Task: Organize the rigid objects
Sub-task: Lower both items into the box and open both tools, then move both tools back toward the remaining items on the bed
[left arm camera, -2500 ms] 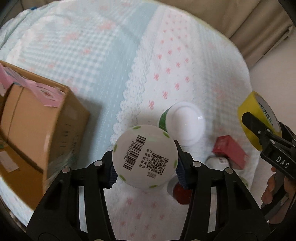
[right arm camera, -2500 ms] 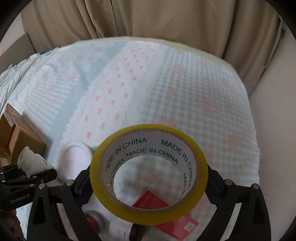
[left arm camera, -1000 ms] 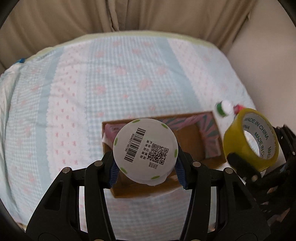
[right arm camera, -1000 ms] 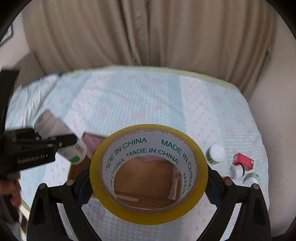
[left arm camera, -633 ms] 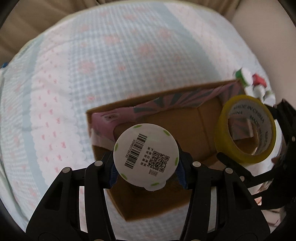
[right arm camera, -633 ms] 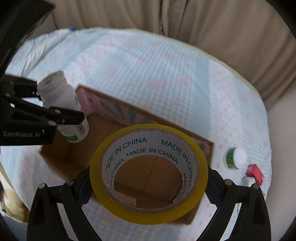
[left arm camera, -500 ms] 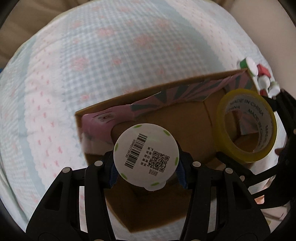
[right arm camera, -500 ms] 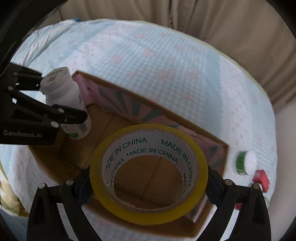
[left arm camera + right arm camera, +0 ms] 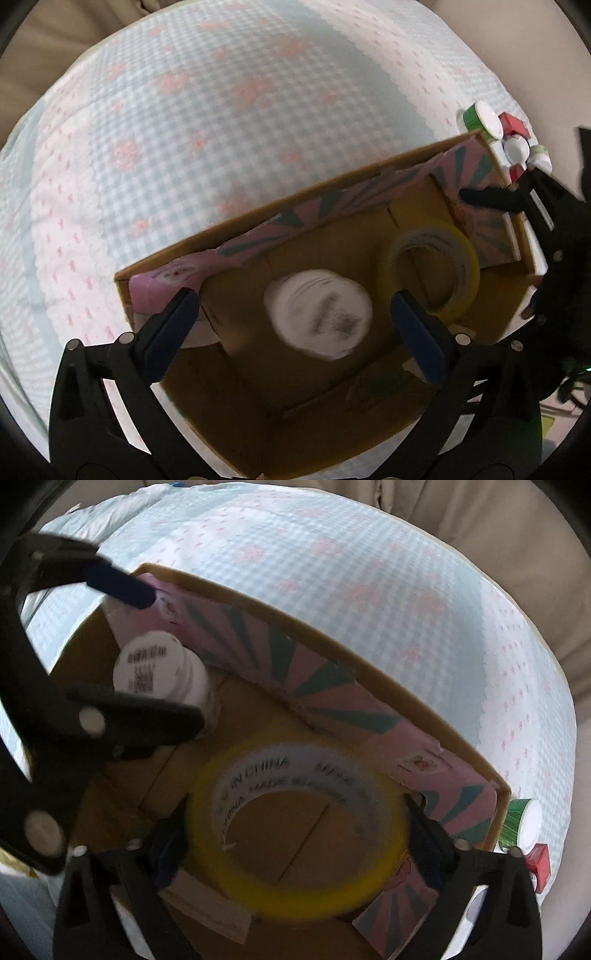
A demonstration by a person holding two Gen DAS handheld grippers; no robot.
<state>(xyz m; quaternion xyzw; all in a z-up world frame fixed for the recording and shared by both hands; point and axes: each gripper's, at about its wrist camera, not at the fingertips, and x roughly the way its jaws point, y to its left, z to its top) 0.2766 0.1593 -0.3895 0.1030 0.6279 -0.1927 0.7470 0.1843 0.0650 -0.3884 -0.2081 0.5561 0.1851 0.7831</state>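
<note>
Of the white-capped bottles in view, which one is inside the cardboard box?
The white bottle with the barcode on its base, between the open left claw's fingers. The green-labelled bottle and smaller ones sit outside the cardboard box, past its corner.

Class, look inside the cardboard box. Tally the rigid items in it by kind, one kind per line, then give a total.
White bottle: 1
Yellow tape roll: 1
Total: 2

Bedspread [image 9: 229, 122], light blue gingham with pink flower prints and white scalloped lace strips, covers the whole surface. Beige curtain [image 9: 480, 528] hangs behind its far edge. Pale wall [image 9: 517, 40] at right.
</note>
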